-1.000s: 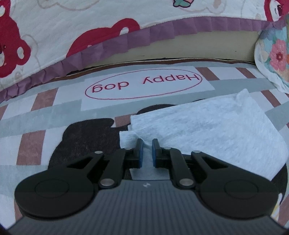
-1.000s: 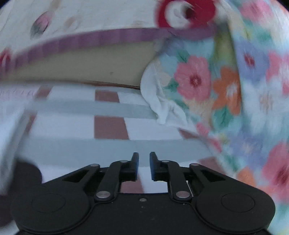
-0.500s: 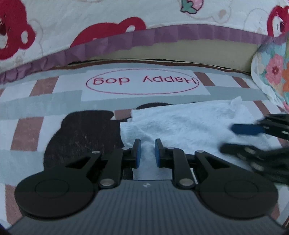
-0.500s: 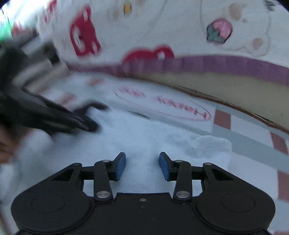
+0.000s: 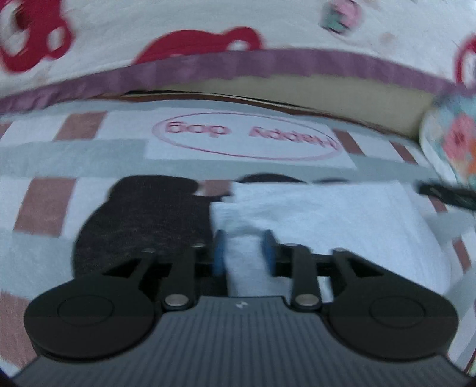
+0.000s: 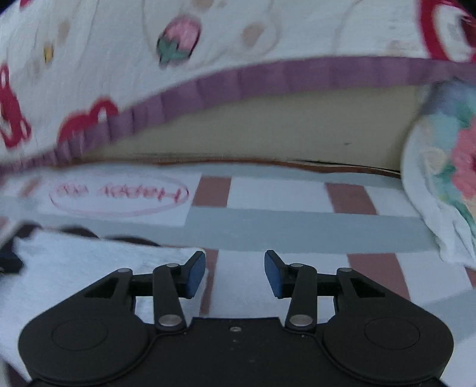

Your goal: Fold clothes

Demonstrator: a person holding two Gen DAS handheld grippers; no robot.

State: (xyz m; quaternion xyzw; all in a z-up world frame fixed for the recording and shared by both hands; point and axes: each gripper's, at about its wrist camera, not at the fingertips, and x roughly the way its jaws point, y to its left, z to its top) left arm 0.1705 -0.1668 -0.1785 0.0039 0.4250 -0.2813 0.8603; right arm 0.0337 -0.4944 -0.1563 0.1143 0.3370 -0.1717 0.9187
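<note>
A white folded cloth lies flat on the checked floor mat. My left gripper sits low over the cloth's near left corner. Its jaws are opening, with cloth showing in the gap, and the blue pads do not press on it. In the right wrist view the cloth reaches in from the left and ends at the left pad. My right gripper is over bare mat just past that edge, its jaws opening with nothing between them. The right gripper shows as a dark blur at the cloth's far right.
A bed stands behind the mat, its white quilt printed with red bears and edged with a purple frill. Floral bedding hangs down at the right. The mat has a "Happy dog" oval and a dark dog shape.
My left jaws went from nearly shut on the cloth's corner to apart. The right gripper swung from the floral bedding to the cloth's right end and spread its jaws.
</note>
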